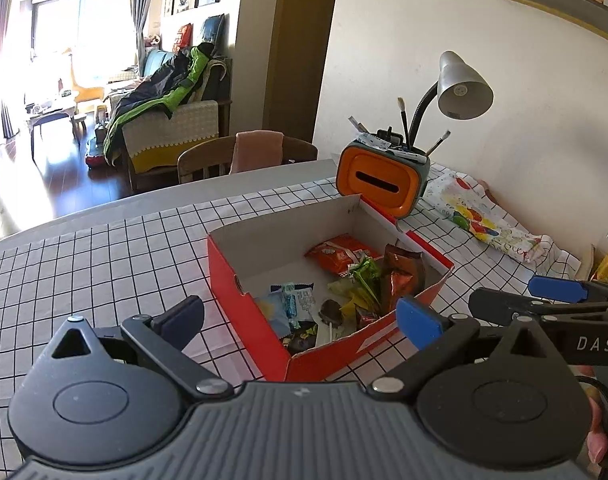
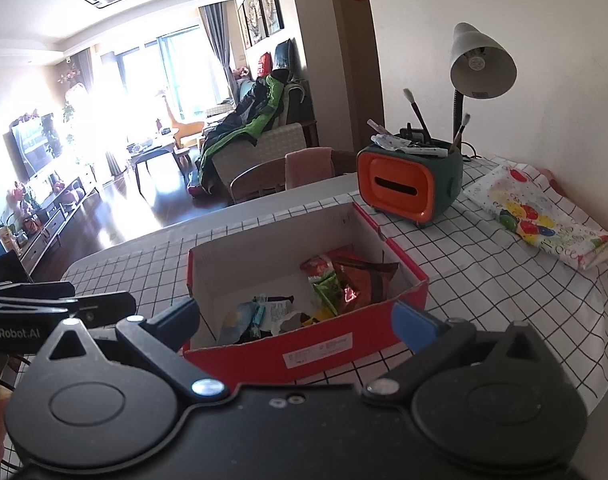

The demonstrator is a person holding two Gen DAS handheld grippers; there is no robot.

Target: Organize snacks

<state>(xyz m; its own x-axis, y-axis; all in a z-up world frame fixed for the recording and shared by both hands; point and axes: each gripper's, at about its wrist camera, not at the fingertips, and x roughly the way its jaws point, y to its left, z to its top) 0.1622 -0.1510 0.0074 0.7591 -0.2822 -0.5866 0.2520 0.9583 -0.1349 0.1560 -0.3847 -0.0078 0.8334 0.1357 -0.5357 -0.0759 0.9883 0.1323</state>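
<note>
A red cardboard box (image 1: 240,280) (image 2: 315,354) with a white inside stands on the checked tablecloth and holds several snack packets: an orange packet (image 1: 337,254), a brown one (image 1: 403,272), a green wrapper (image 1: 363,276) (image 2: 325,286) and a blue-white one (image 1: 300,300) (image 2: 240,318). My left gripper (image 1: 300,320) hovers open at the box's near corner, nothing between its fingers. My right gripper (image 2: 300,320) is open too, just in front of the box's near wall, empty. The right gripper (image 1: 543,300) also shows at the right edge of the left wrist view.
An orange and green tissue holder (image 1: 377,184) (image 2: 407,188) with brushes stands behind the box, a desk lamp (image 1: 463,88) (image 2: 481,64) beside it. A folded colourful cloth (image 1: 483,220) (image 2: 543,220) lies to the right near the wall. A wooden chair (image 1: 240,158) sits at the table's far edge.
</note>
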